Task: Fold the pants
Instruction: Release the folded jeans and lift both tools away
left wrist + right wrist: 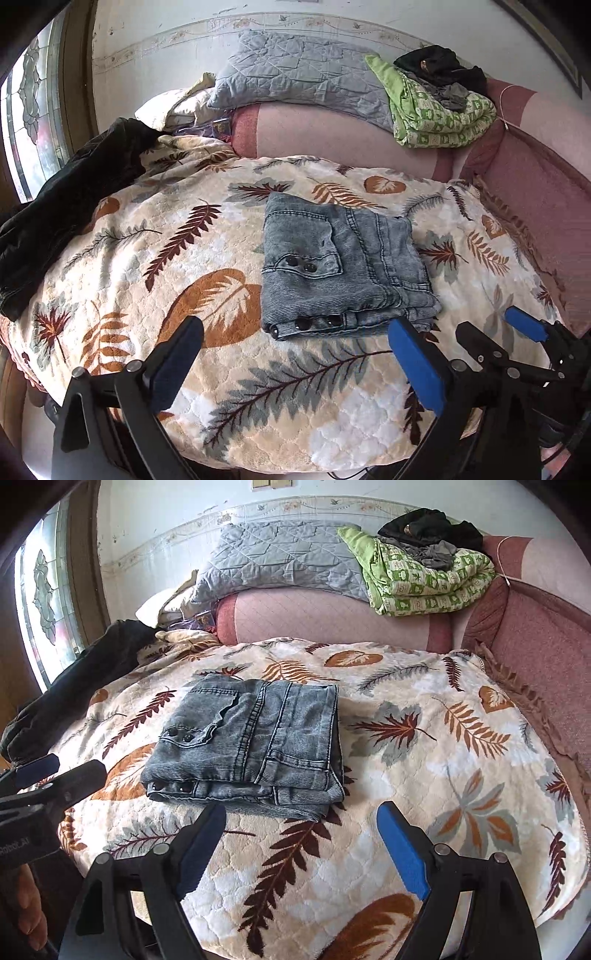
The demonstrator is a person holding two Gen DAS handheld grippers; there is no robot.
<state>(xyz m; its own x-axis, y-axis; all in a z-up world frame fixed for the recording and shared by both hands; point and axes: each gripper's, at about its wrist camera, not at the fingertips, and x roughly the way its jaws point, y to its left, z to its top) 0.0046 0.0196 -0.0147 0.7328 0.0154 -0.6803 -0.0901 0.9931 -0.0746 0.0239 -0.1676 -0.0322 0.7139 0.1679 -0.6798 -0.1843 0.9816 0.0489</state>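
A pair of grey-blue denim pants [343, 266] lies folded into a compact rectangle on the leaf-patterned blanket [155, 258]; it also shows in the right wrist view [255, 742]. My left gripper [295, 328] is open and empty, just in front of the pants' near edge. My right gripper [301, 816] is open and empty, also just short of the near edge. The right gripper shows at the right of the left wrist view [487, 325], and the left gripper at the left edge of the right wrist view [74, 766].
A dark garment [70, 206] lies on the blanket's left side. Behind the blanket is a pink sofa back [332, 133] with a grey quilt [295, 74], a green patterned blanket [436, 110] and black clothes [439, 66]. A stained-glass window [33, 110] is at left.
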